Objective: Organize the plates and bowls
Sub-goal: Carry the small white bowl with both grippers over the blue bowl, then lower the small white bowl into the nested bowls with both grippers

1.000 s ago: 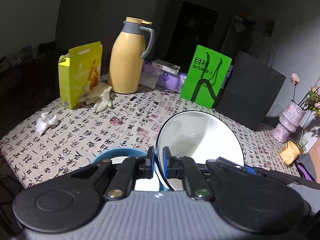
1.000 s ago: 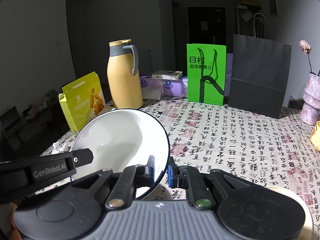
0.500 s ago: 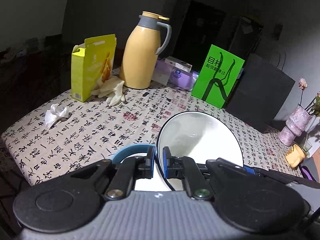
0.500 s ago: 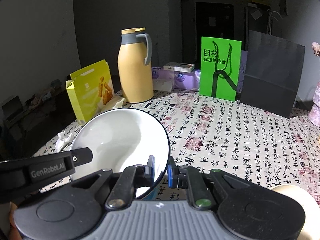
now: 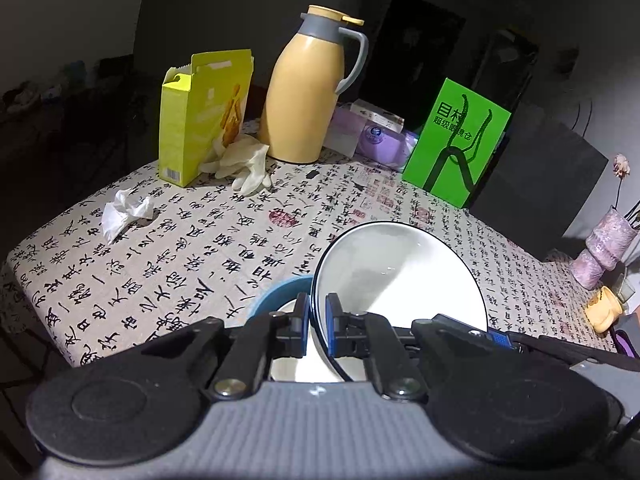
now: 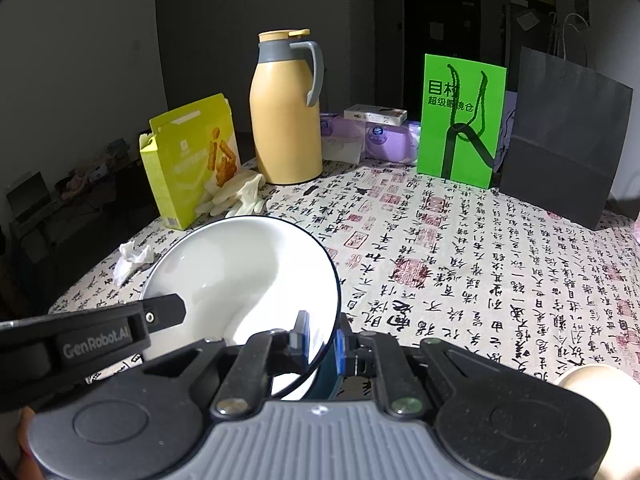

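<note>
White bowl (image 5: 404, 276) held above the table, rim clamped at both sides; left gripper (image 5: 317, 328) closed on its rim, right gripper (image 6: 322, 338) likewise; blue bowl (image 5: 276, 292) beneath; bare tablecloth (image 6: 460, 264) at 12 to 2 o'clock; flask (image 6: 286, 120) and boxes line the far edge.

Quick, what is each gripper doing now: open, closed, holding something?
Left gripper: closed on the rim of the white bowl.
Right gripper: closed on the opposite rim of the same bowl.
</note>
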Motion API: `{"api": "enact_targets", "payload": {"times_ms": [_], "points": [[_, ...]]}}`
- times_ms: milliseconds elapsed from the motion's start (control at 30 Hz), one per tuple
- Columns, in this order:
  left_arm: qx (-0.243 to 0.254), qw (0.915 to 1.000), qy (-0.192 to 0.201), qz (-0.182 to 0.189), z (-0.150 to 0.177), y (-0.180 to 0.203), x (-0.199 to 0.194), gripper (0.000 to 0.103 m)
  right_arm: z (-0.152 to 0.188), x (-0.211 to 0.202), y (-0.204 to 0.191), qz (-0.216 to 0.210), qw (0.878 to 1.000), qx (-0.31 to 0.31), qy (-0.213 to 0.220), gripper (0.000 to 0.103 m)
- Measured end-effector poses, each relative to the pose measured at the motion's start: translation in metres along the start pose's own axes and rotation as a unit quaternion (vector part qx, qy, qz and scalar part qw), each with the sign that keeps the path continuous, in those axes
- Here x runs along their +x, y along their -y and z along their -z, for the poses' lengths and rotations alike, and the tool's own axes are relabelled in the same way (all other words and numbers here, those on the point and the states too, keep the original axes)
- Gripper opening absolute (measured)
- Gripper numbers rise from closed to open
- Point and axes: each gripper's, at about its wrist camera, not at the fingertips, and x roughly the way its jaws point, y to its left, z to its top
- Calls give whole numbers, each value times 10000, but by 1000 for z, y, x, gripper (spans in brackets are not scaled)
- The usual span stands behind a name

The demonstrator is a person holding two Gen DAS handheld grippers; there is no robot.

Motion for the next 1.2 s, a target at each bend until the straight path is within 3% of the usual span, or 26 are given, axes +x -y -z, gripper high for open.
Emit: {"api": "enact_targets", "payload": {"times_ms": [800,1200], "points": [[45,9991,-357,-211,9,-15,32,9,13,40,-10,-12,9988,-244,-423,13],[187,9984,-416,-334,12,-14,42,9,19,49,-16,90,9972,-623,-401,15]]}}
